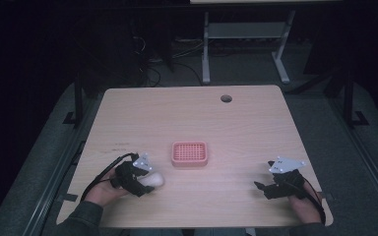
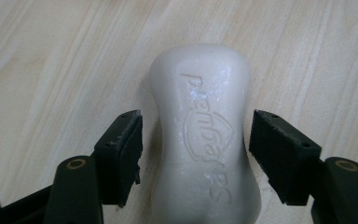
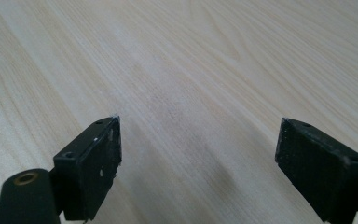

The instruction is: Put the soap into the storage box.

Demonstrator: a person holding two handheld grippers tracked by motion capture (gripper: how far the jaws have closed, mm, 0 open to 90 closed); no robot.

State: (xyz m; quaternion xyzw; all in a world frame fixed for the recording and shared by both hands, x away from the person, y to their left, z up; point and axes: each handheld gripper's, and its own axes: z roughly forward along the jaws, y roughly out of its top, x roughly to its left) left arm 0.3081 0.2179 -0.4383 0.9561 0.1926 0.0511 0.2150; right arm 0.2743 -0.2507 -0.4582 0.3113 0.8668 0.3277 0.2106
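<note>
My left gripper (image 2: 196, 154) straddles the white soap bar (image 2: 203, 135), which lies flat on the table (image 1: 256, 128) near the pink soap dish (image 1: 189, 153). The jaws stand apart, not yet pressing. I should squeeze evenly at the narrow waist (soap slips). My right gripper (image 3: 198, 163) gapes, idle.

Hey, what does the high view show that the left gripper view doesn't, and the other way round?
High view alone: the pink perforated plastic soap dish at mid-table, the right gripper resting apart near the right edge, the round cable hole, and the person's hands.
Left gripper view alone: embossed lettering on the white soap bar, and narrow gaps between the bar and both black pads, so the jaws are not yet pressing.
Both: the soap bar lying on the pale wooden table between the jaws of the left gripper.
</note>
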